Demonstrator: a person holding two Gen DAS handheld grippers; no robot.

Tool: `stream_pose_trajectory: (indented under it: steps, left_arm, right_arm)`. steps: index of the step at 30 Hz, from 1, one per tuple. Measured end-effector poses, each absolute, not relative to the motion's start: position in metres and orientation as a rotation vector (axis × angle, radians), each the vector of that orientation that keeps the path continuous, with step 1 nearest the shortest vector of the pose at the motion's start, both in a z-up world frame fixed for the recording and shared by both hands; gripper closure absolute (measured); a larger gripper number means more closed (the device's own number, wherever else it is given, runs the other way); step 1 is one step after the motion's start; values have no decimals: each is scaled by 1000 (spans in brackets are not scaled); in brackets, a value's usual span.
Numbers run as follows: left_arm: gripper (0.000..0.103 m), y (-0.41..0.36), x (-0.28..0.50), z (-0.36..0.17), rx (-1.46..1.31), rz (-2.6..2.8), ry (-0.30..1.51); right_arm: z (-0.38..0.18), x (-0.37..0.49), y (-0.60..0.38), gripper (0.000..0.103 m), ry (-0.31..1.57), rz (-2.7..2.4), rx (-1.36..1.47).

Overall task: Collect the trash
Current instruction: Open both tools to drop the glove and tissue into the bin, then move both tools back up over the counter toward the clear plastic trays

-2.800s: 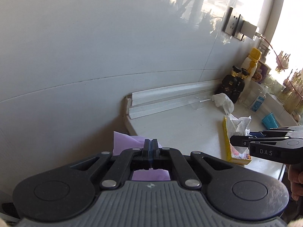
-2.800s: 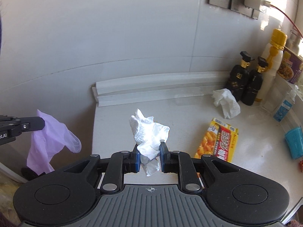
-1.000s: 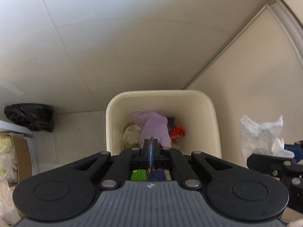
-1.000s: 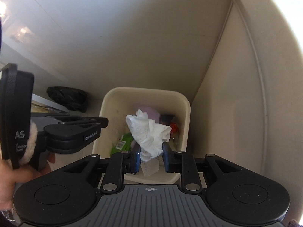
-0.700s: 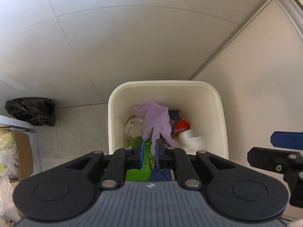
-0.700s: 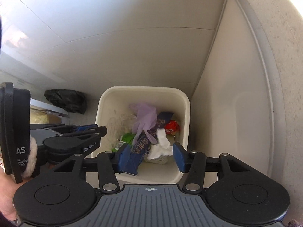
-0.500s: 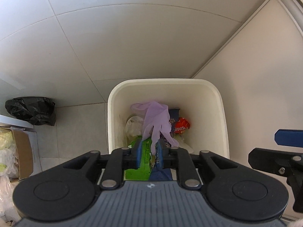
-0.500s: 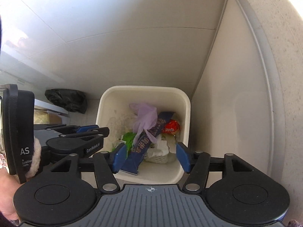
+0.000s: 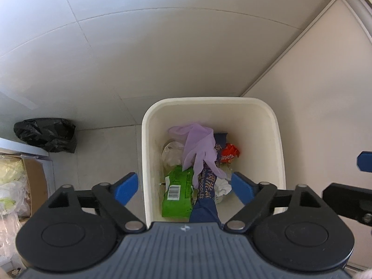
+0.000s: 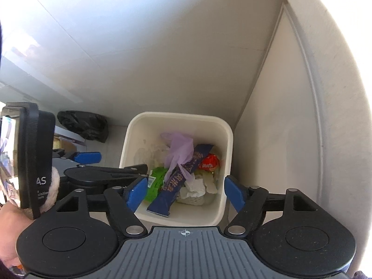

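Note:
A cream trash bin (image 9: 280, 153) (image 10: 229, 153) stands on the floor below both grippers. Inside lie a purple glove (image 9: 200, 144) (image 10: 180, 151), a crumpled white tissue (image 9: 222, 186) (image 10: 193, 189), a green packet (image 9: 177, 193) (image 10: 155, 182), a dark blue noodle wrapper (image 9: 208, 193) (image 10: 179, 181) and a red wrapper (image 9: 229, 153) (image 10: 209, 161). My left gripper (image 9: 184, 187) is open and empty above the bin's near edge. My right gripper (image 10: 184, 191) is open and empty above the bin; the left gripper's fingers (image 10: 88, 157) show at its left.
A black plastic bag (image 9: 46, 134) (image 10: 83, 125) lies on the floor left of the bin. A cardboard box (image 9: 28, 183) with pale bags sits at far left. A beige cabinet side (image 9: 325, 116) (image 10: 279, 139) rises right of the bin. Grey tiled wall stands behind.
Both grippers came from the counter to above the bin. The right one opened and dropped the tissue; the left one opened wide and let the purple glove fall in.

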State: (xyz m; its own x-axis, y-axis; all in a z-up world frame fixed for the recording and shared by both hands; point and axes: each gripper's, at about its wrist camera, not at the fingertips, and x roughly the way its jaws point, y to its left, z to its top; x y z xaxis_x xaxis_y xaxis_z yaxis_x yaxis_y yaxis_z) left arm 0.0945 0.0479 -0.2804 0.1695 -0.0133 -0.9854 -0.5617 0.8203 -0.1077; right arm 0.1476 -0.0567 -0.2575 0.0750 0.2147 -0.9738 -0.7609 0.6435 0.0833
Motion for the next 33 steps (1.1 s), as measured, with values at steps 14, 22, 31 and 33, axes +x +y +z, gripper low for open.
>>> stream_pose_trajectory:
  steps: [14,22,31,33]
  left_arm:
    - [1,48,78,-247,-509,460,1354]
    - [1,38,66,-221,-496,442,1315]
    - [1,11,65,-186,-363,410,1273]
    - [1,4,68,-175,-335,392,1248]
  right_arm:
    - [-209,127,-71,16,1206,858,-504]
    - [-186,111,-88,15,1145,875,-485]
    - [-138,100,-127,11,1012,863,-465]
    - [-127,101,-139,10,979,845,-452]
